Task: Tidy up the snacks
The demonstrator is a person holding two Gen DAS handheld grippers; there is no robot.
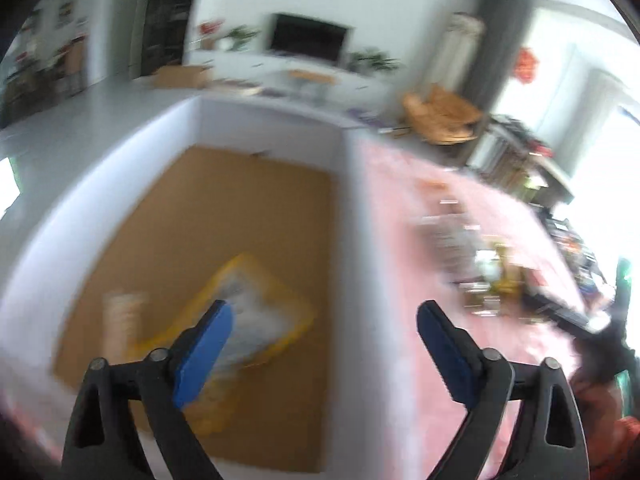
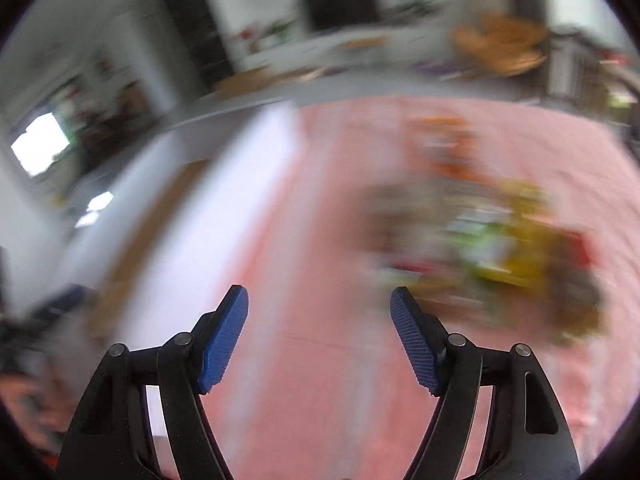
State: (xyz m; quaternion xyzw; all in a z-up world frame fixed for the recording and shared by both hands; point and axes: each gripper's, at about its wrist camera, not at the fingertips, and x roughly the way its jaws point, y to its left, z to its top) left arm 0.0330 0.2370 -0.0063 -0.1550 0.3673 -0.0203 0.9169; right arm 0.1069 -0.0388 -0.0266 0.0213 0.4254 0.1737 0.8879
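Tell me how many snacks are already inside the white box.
2: a yellow-edged packet lying on the box's brown floor, and a pale, blurred item just to its left. The white box is blurred, so others may be hidden.

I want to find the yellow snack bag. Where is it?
In the left wrist view, the yellow snack bag lies on the brown floor of the white box, low and left of centre, beside a pale packet.
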